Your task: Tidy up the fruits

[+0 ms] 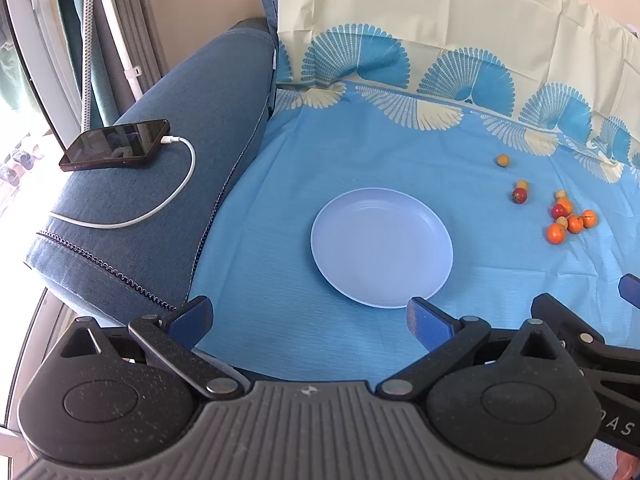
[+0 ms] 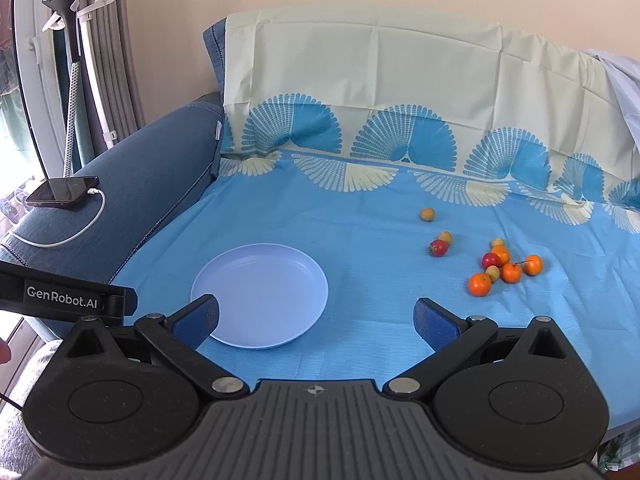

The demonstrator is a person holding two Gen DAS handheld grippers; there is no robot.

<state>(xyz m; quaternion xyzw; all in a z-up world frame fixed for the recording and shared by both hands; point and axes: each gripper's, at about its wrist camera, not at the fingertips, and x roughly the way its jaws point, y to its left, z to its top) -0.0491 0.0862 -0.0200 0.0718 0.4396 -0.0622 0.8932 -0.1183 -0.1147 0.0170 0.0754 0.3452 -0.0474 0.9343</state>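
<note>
Fruits [image 2: 500, 266] beside empty plate [image 2: 260, 296]

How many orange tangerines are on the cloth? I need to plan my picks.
4, all in the cluster right of the plate: nearest, middle, rightmost with a stem, rear. More could hide behind them.

— Where's the plate [image 2: 260, 292]?

— On the blue cloth [image 2: 360, 340], bare, around ten o'clock from the right gripper [image 2: 316, 320]. Its blue fingers [image 2: 434, 322] stand wide apart, nothing between them.

— And the fruit?

— A cluster of small oranges [image 2: 480, 284] and a red fruit [image 2: 490, 260] at two o'clock, well apart from the plate. Another red fruit [image 2: 438, 248] sits at one o'clock, a yellowish one [image 2: 427, 214] beyond it.

— Anything at the left?

— A phone [image 2: 64, 192] with a white cable [image 2: 76, 232] plugged in, on the sofa arm [image 2: 152, 184] at ten o'clock.
</note>
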